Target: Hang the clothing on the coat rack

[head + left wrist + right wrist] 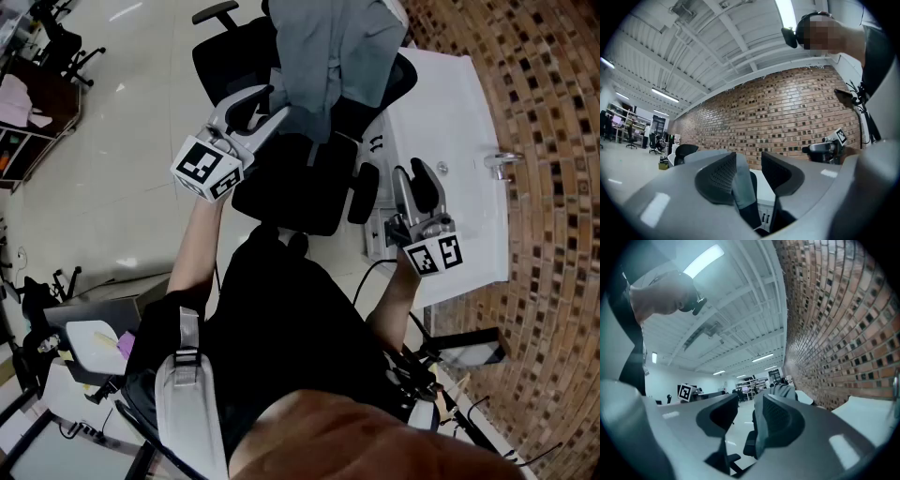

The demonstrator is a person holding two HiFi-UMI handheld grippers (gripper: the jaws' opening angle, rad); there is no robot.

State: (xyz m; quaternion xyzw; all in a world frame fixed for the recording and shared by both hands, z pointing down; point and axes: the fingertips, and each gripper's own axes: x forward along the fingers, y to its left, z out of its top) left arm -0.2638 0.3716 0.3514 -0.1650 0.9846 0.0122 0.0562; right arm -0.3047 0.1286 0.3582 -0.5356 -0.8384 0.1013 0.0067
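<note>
While grey clothing (333,47) sits between the parted left tongs (279,107), right tongs (412,171) gape empty.

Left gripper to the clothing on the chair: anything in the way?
Nothing visible. The grey clothing draped over the chair back sits right at the left gripper's open jaws. No coat rack shows in any view, so that leg is unknown.

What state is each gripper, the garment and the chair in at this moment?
left gripper: open, with a strip of the garment between its jaws, seemingly not pinched.
right gripper: open, nothing between its jaws.
grey garment: draped over the chair back, not yet hung.
office chair: upright, seat bare.
ceiling light: on.
</note>
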